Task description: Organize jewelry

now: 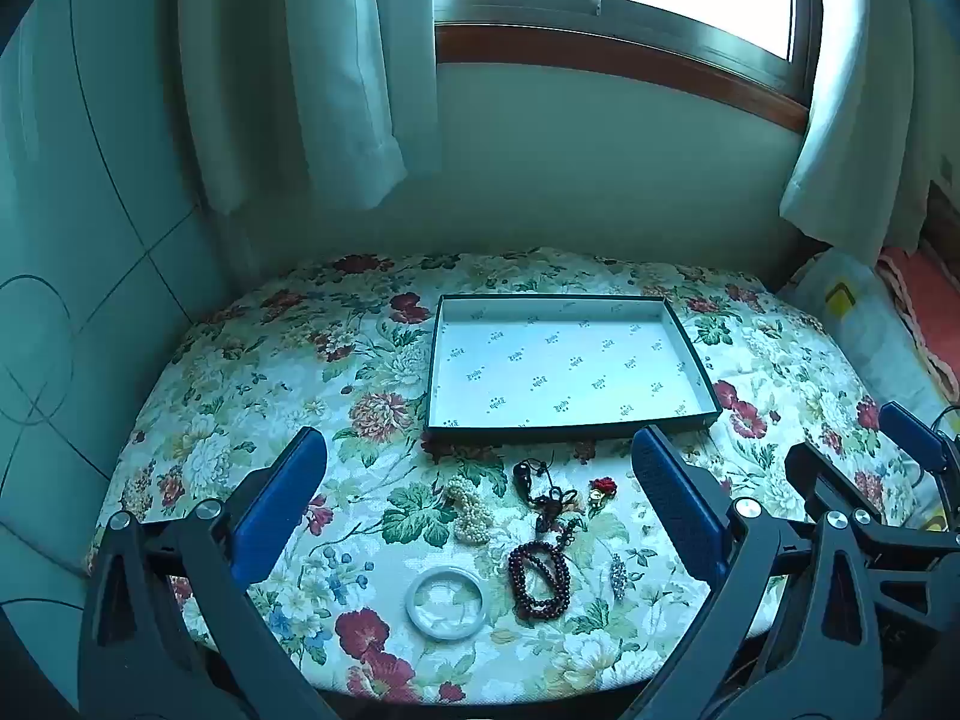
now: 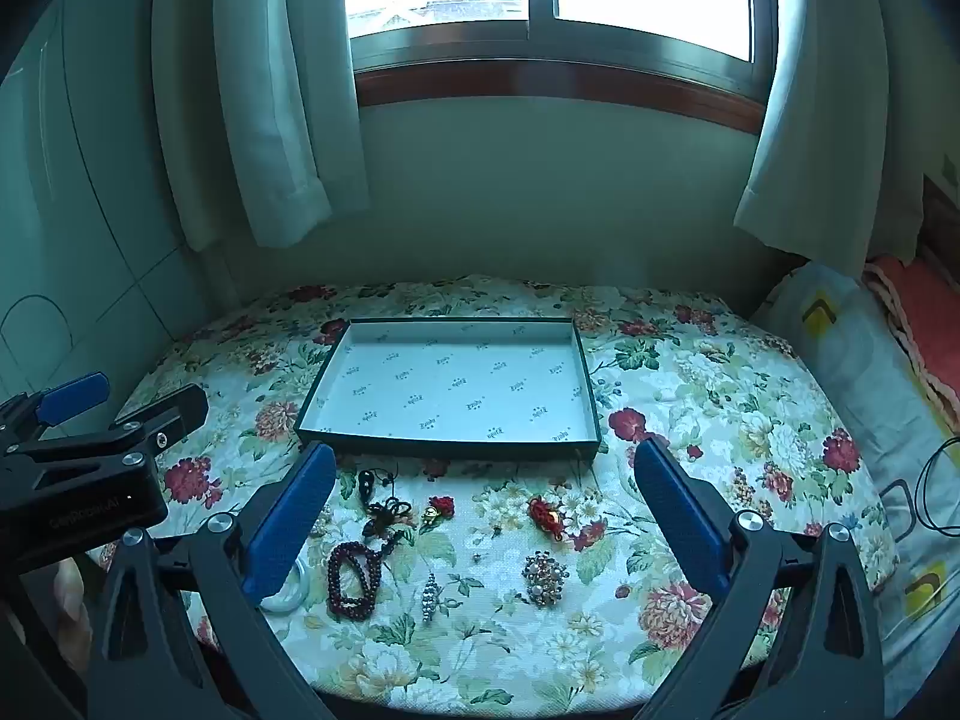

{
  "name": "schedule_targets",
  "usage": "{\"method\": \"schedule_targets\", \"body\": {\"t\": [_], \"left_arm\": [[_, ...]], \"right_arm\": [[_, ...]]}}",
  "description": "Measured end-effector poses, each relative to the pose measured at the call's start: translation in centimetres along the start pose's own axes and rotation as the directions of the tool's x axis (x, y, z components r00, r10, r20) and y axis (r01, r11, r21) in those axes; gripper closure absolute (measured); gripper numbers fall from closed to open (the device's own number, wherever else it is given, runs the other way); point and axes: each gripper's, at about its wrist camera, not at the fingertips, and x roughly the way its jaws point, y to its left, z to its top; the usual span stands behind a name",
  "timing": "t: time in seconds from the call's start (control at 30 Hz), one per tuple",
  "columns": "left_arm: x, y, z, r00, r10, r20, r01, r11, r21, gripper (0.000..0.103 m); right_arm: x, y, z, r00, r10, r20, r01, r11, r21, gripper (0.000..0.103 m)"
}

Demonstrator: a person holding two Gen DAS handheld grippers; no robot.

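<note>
An empty dark-rimmed box tray (image 1: 570,429) (image 2: 447,450) lies on the floral cloth. In front of it lie a pearl strand (image 1: 470,510), a white bangle (image 1: 445,599) (image 2: 282,599), a dark red bead bracelet (image 1: 538,579) (image 2: 354,579), a dark corded pendant (image 1: 549,495) (image 2: 384,504), a small red charm (image 1: 602,487) (image 2: 440,507), a silver brooch (image 1: 618,575) (image 2: 428,597), a red knot ornament (image 2: 549,513) and a round pearl brooch (image 2: 544,577). My left gripper (image 1: 480,468) is open above the jewelry. My right gripper (image 2: 483,480) is open beside it on the right.
The floral cloth (image 1: 240,372) covers a rounded table against the wall under a window with curtains (image 1: 312,72). A plastic-wrapped bundle (image 2: 858,372) and a black cable (image 2: 936,492) lie to the right. A white cabinet (image 1: 72,240) stands at left.
</note>
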Motion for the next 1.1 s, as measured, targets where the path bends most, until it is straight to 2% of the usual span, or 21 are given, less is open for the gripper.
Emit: {"method": "schedule_targets", "body": {"t": [1.1], "left_arm": [[0.03, 0.00, 0.00, 1.000, 0.001, -0.007, -0.001, 1.000, 0.000, 0.002]], "right_arm": [[-0.11, 0.09, 0.04, 1.000, 0.004, -0.006, -0.004, 1.000, 0.004, 0.004]]}}
